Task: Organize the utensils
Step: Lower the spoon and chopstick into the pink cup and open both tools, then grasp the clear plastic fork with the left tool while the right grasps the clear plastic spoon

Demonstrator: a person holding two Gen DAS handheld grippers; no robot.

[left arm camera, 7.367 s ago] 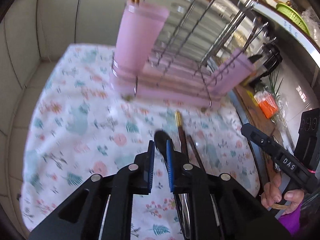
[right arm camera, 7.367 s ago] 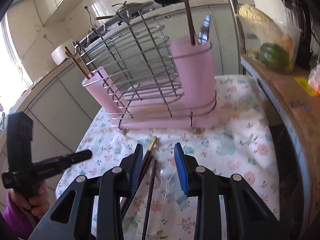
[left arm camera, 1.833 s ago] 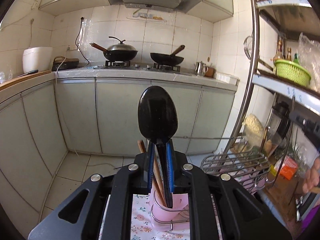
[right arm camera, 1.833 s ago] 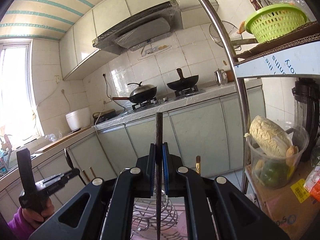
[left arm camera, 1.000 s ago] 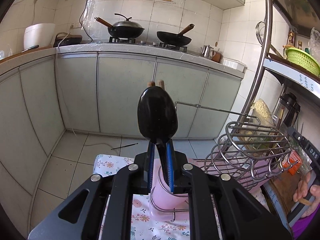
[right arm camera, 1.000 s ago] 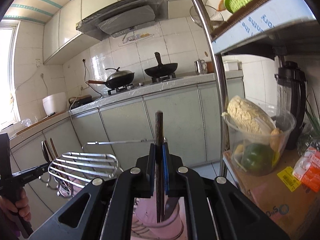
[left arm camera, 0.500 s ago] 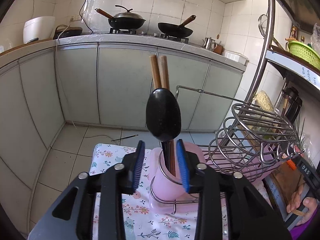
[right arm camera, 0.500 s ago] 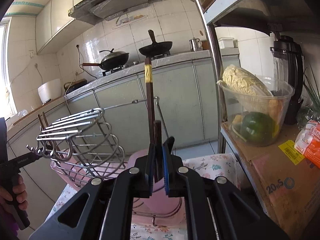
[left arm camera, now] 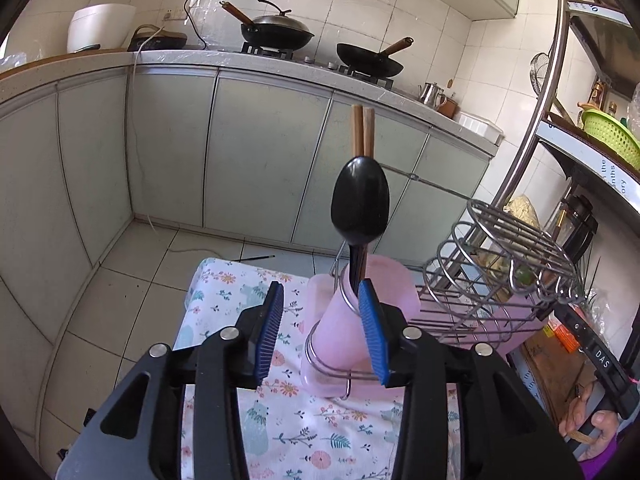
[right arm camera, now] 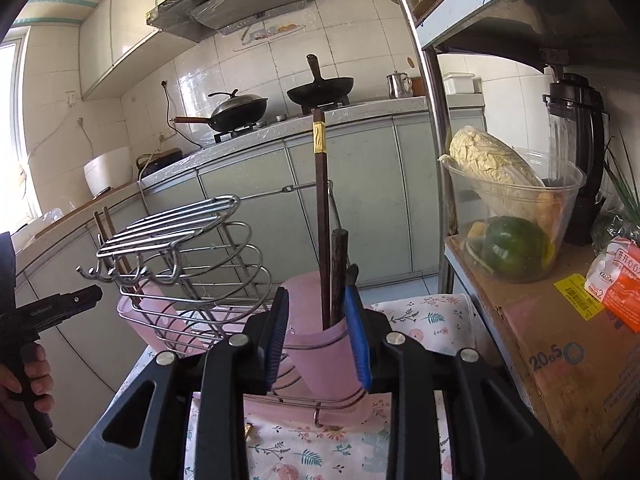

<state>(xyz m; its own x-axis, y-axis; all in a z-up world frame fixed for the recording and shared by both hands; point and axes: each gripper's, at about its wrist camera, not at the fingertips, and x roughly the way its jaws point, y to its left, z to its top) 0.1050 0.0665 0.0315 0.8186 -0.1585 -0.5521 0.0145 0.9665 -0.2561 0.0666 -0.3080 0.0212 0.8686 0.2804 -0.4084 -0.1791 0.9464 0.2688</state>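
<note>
Now your left claw (left arm camera: 322,330) stood spread before the pink cup (left arm camera: 344,332) holding the black spoon (left arm camera: 360,204); your right claw (right arm camera: 316,330) was spread beside the chopsticks (right arm camera: 322,220).

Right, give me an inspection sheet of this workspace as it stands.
Surface: floral cloth on the table.
Job's things: black spoon and wooden chopsticks upright in the left pink cup; dark chopsticks upright in the right pink cup; both cups on the wire rack.
Clutter: tub of vegetables, blender, cardboard box.
Grippers: left gripper open; right gripper open.
Cables: white cord down the cabinets.
Surroundings: two woks on the stove.
</note>
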